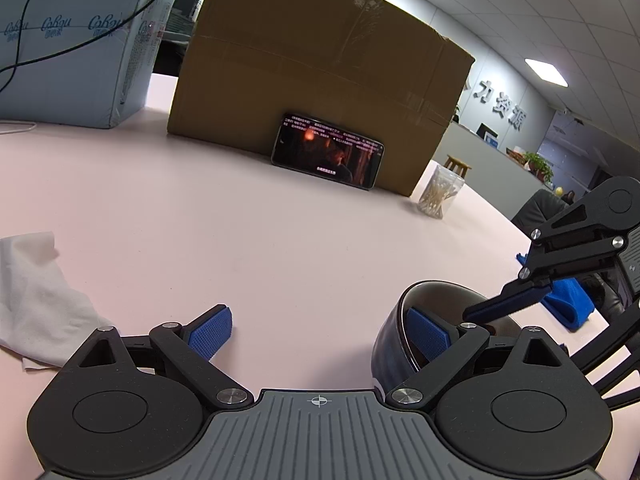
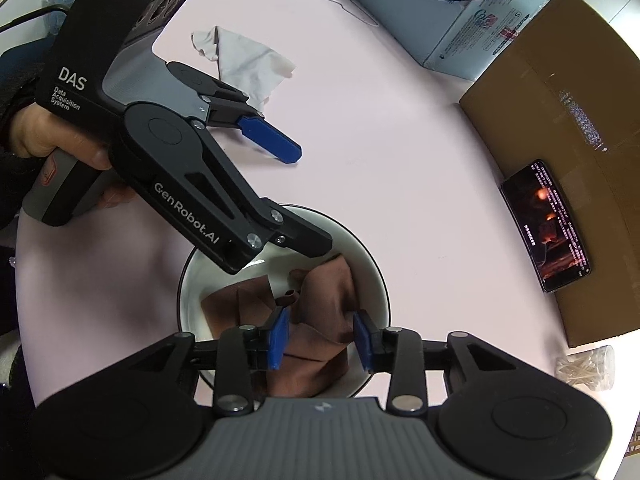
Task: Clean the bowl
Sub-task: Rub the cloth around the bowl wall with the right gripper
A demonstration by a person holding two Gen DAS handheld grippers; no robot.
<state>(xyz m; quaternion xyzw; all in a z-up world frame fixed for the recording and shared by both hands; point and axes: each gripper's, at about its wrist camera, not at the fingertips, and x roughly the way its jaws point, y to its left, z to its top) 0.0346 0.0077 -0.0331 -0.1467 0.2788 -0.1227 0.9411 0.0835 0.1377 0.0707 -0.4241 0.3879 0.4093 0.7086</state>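
Note:
A bowl [image 2: 372, 280], white inside and dark outside [image 1: 388, 344], stands on the pale pink table. A crumpled brown cloth [image 2: 324, 296] lies in it. My right gripper [image 2: 322, 338] points steeply down into the bowl. Its blue pads stand apart on either side of a fold of the cloth and do not press it. My left gripper [image 1: 318, 334] is wide open and straddles the bowl's rim, one finger [image 1: 426, 336] inside and the other on the table outside. A hand [image 2: 48, 132] holds the left gripper [image 2: 308, 200]. One right finger [image 1: 504, 304] reaches into the bowl.
A crumpled white tissue [image 1: 36, 300] lies to the left. Behind stand a big cardboard box [image 1: 320, 72] with a lit phone [image 1: 328, 152] leaning on it, a wrapped tissue pack [image 1: 72, 48] and a jar of cotton swabs [image 1: 438, 192]. A blue cloth [image 1: 568, 308] lies near the table's right edge.

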